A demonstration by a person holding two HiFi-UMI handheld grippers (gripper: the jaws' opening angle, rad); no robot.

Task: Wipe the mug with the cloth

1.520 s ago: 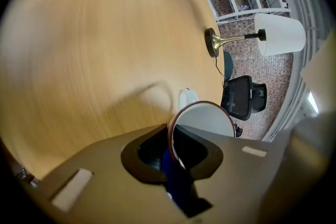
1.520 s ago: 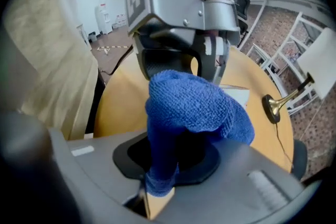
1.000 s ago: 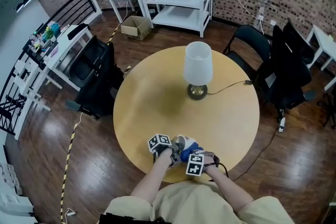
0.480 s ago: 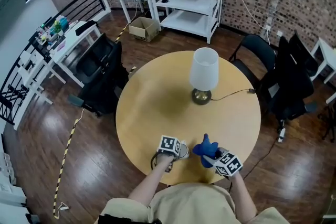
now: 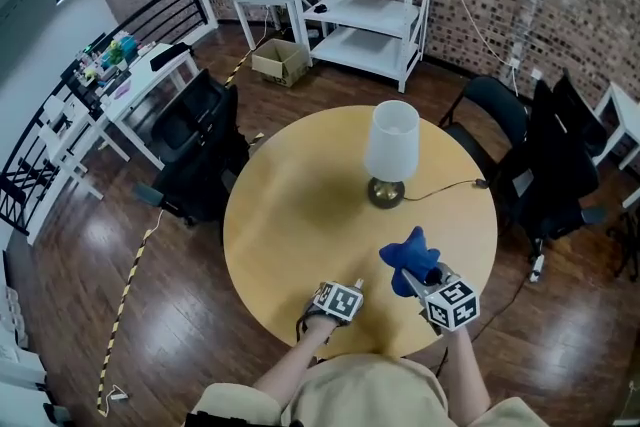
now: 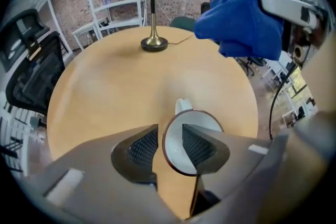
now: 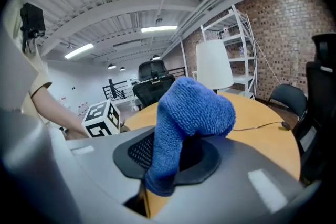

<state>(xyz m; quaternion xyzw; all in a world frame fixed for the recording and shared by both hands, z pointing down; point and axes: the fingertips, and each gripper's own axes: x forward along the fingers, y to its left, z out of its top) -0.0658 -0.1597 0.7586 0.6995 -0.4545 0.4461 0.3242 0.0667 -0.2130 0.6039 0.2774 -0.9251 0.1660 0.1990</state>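
**A:** So, where is the mug [image 6: 200, 119] now?

**B:** It stands upright on the table [image 5: 300, 205], close to the edge nearest to the person. In the left gripper view I see its white inside and its brown rim.

**A:** Does the left gripper [image 6: 169, 136] hold it?

**B:** Not really. Its jaws have just been opening. They stand apart, one pad outside the mug and one inside, with the mug's wall between them. The pads do not seem to press on the wall.

**A:** And the cloth [image 7: 194, 105]?

**B:** It is blue, and the right gripper [image 7: 170, 160] has its jaws clamped on a fold of it. It is up in the air over the table, on the right of the mug and well apart from it, toward the side where the lamp [image 5: 390, 150] stands.

**A:** Then is the wiping done?

**B:** I judge that no wiping happens at this moment, because the cloth touches nothing. With the mug let go, this looks to me like the end of the wipe, or a pause between two passes. In the head view the mug is mostly hidden under the left gripper, so I cannot say if it is clean. At most another pass is left, and then laying the cloth down.
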